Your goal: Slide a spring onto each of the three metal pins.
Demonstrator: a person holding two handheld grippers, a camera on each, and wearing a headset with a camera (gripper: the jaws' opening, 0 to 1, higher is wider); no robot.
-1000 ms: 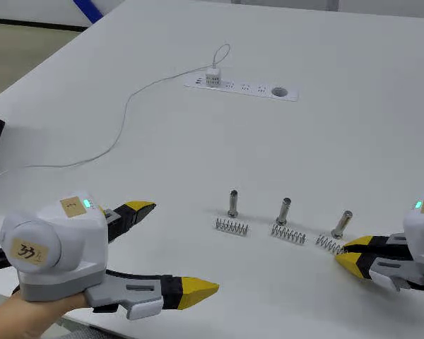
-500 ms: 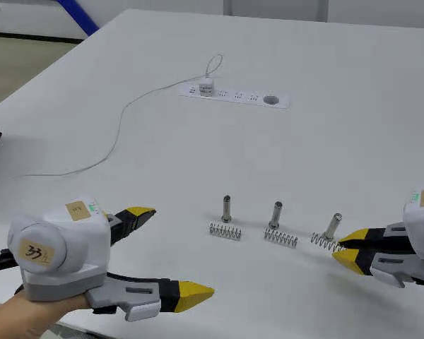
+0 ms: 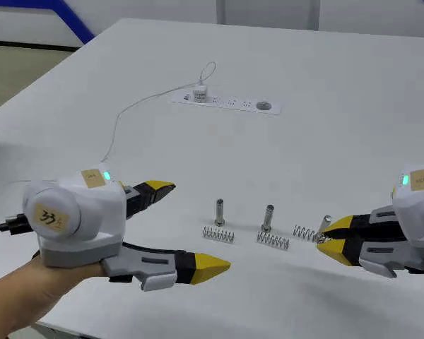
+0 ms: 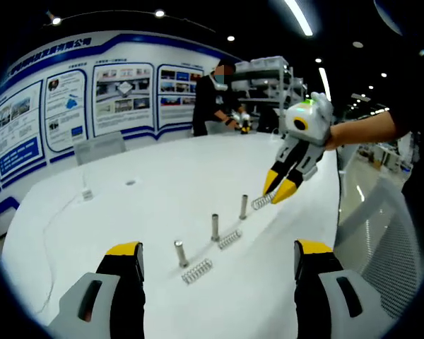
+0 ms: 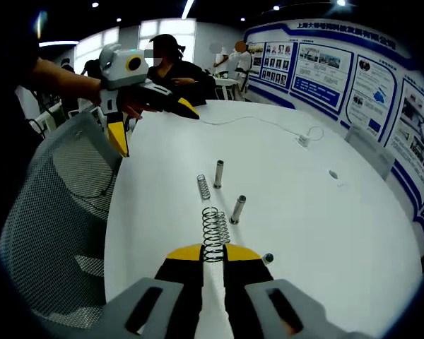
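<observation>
Three short metal pins stand in a row on the white table: left pin, middle pin, right pin, the last partly behind my right gripper's tips. Springs lie in front of the left pin and the middle pin. My right gripper is shut on one end of the third spring, holding it off the table beside the right pin. In the right gripper view the held spring sticks out forward from the shut gripper. My left gripper hangs open and holds nothing, left of the pins.
A white power strip with a plugged adapter lies farther back, and its cable runs off to the left edge. The near table edge is just under both grippers. A mesh chair stands by the table, and people stand in the background.
My right gripper has closed on the rightmost spring and lifted it off the table beside the right pin. The left gripper has drifted slightly toward the pins. The head camera has shifted.
</observation>
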